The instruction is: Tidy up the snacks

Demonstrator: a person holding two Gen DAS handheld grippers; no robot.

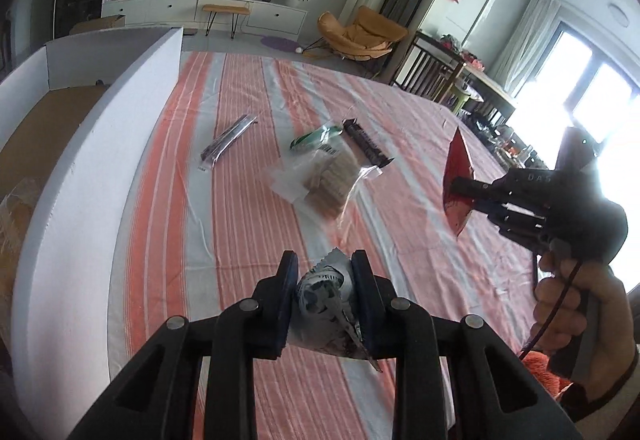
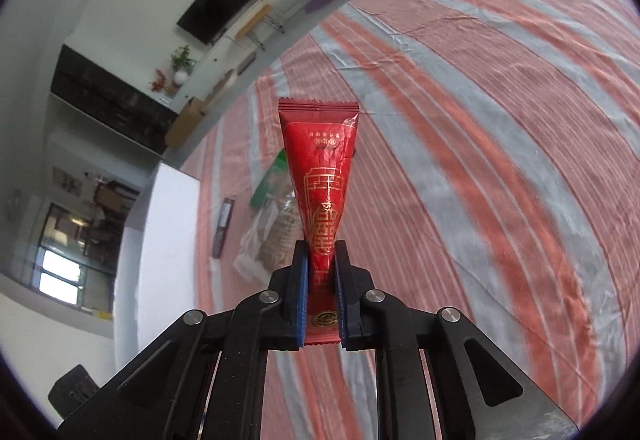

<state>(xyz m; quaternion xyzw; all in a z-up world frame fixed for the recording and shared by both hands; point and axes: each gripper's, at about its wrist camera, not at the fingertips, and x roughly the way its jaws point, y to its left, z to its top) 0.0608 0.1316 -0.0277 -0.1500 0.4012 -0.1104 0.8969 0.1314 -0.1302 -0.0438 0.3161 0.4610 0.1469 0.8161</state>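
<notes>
My left gripper is shut on a white and grey snack packet, held above the striped cloth. My right gripper is shut on a red snack packet with gold print, held in the air; it also shows in the left wrist view at the right. On the cloth lie a clear bag of biscuits, a green packet, a dark bar and a dark slim packet. A white box with a brown floor stands at the left.
The table carries an orange and grey striped cloth. Beyond it are a TV stand, an orange chair and a dark wooden table. The white box wall also shows in the right wrist view.
</notes>
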